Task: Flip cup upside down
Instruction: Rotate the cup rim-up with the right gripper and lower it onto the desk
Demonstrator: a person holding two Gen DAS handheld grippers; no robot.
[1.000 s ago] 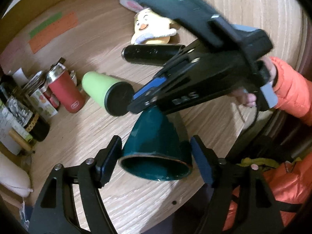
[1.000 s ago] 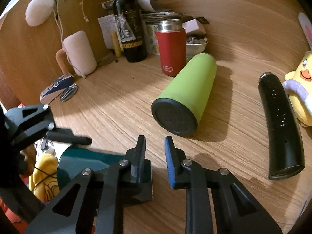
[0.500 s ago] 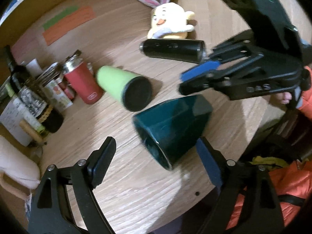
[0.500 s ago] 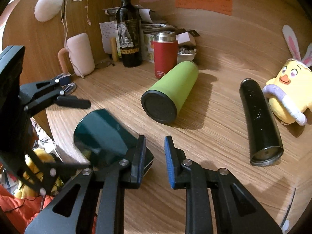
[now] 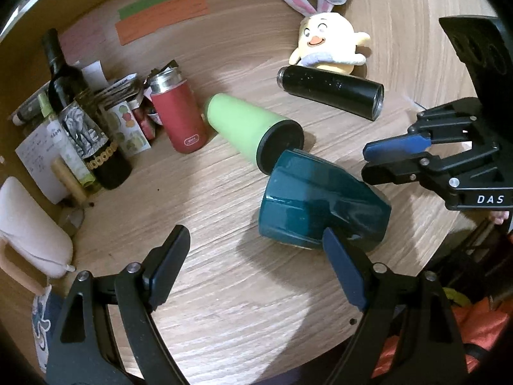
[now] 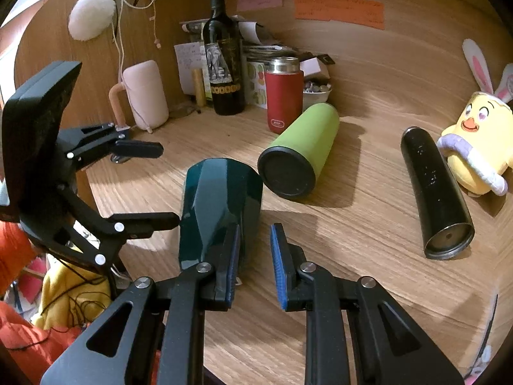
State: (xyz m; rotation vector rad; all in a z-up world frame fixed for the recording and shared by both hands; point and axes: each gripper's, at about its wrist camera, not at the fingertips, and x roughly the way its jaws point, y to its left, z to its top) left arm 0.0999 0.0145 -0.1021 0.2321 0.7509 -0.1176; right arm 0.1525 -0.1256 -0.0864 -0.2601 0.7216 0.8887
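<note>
Lying on its side on the wooden table, the dark teal cup sits free of both tools. Just beyond the cup rests a green tumbler, also on its side, its black end nearly touching the cup. Farther past the tumbler stand a red flask and a wine bottle. A black flask lies to the right of the cup, with a yellow plush chick behind it. The left gripper stands spread wide, grasping nothing, near the cup. The right gripper is parted and empty, one finger just beside the cup's wall.
</note>
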